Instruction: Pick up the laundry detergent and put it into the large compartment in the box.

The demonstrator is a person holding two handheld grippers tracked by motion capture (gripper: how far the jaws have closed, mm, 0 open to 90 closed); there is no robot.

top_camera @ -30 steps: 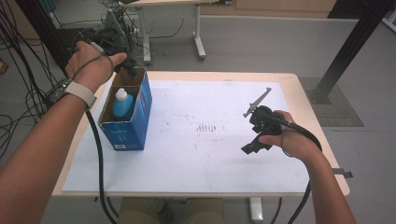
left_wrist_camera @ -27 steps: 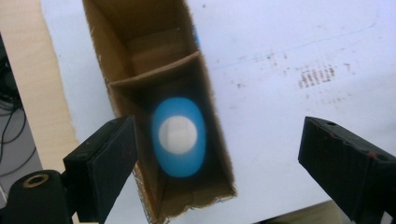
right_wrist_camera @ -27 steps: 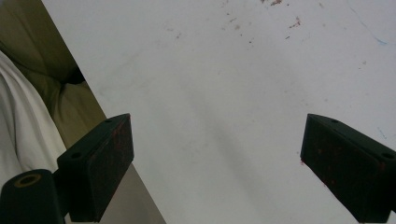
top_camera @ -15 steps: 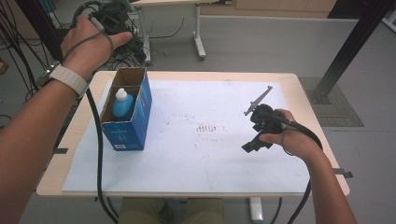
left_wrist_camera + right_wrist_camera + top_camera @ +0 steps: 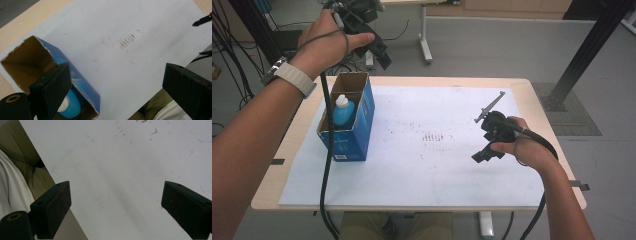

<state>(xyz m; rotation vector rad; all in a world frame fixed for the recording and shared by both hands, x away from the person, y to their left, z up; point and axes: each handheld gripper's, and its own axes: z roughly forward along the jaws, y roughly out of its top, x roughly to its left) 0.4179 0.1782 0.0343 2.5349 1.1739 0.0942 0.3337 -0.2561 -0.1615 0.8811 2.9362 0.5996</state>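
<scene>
An open-topped blue cardboard box (image 5: pixel 354 131) stands at the left of the white sheet (image 5: pixel 427 165), with a blue bottle with a white cap (image 5: pixel 343 110) upright inside it. High above the box's far end, my left gripper (image 5: pixel 380 49) is held in the air; its jaws have just been opening and nothing is between them. Its own view looks down past the wide-apart jaws (image 5: pixel 116 71) at the box (image 5: pixel 82 82) and the bottle (image 5: pixel 73 106). My right gripper (image 5: pixel 486 150) rests low over the sheet's right side, open and empty (image 5: pixel 115 188).
The sheet covers most of a pale wooden table (image 5: pixel 539 100). Faint brown marks (image 5: pixel 434 136) sit at the sheet's middle. Cables (image 5: pixel 232 60) hang off the left side. A desk leg (image 5: pixel 424 35) and a black post (image 5: pixel 592 45) stand on the floor beyond.
My left hand has lifted its gripper up and away from the top of the box, toward the far left. The right hand and gripper have stayed put.
</scene>
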